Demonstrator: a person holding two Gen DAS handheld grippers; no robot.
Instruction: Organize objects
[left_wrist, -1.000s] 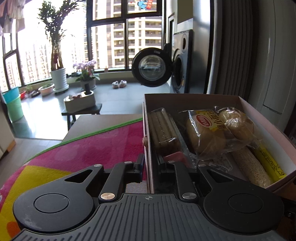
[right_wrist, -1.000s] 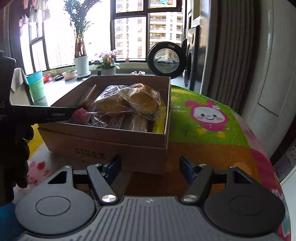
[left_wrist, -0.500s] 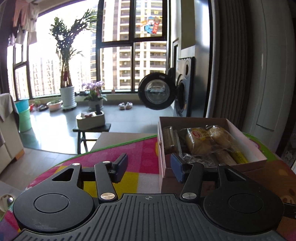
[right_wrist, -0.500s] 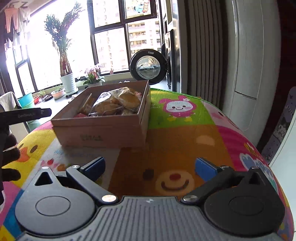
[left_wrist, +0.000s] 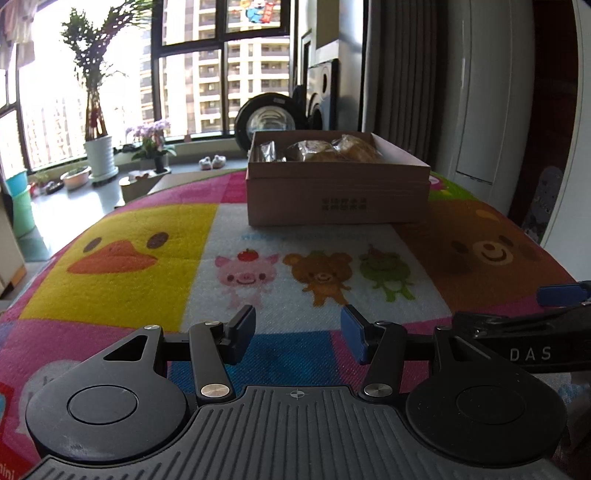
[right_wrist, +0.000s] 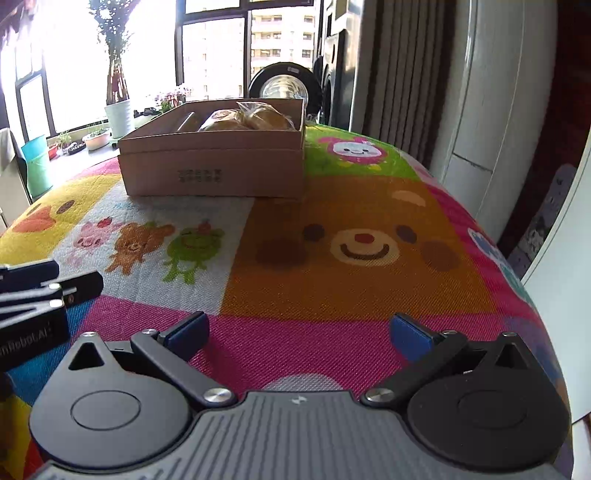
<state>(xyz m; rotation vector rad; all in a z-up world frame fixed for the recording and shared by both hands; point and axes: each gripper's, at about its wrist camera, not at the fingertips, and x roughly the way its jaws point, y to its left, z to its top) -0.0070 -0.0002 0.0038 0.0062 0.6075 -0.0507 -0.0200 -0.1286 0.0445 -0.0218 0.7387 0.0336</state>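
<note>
Room: bright windows with tower blocks outside, potted plants on the sill, a washing machine (left_wrist: 271, 114) behind the table, pale cabinet doors to the right.
Surface: cartoon-animal tablecloth (left_wrist: 155, 258) covers the table; no loose item shows on it in either view.
Cardboard box (left_wrist: 338, 194): sits at the far end of the cloth, open-topped, long side facing both cameras, printed text on the near wall.
Contents: bagged bread rolls (left_wrist: 343, 149) fill the middle and right of the box; a smaller wrapped snack (left_wrist: 267, 151) lies at its left end.
Left gripper (left_wrist: 297, 332): fingers spread apart, nothing between them, low over the near edge of the cloth.
Right gripper (right_wrist: 299, 332): fingers spread wider, also empty, just beside the left one.
Key relation: the box lies straight ahead and well apart from both; it is slightly right of the left gripper's centre line and left of the right gripper's.
Nearer hand: neither looks clearly nearer.
Judgement: with everything in the box, the sorting looks finished or close to it.
</note>
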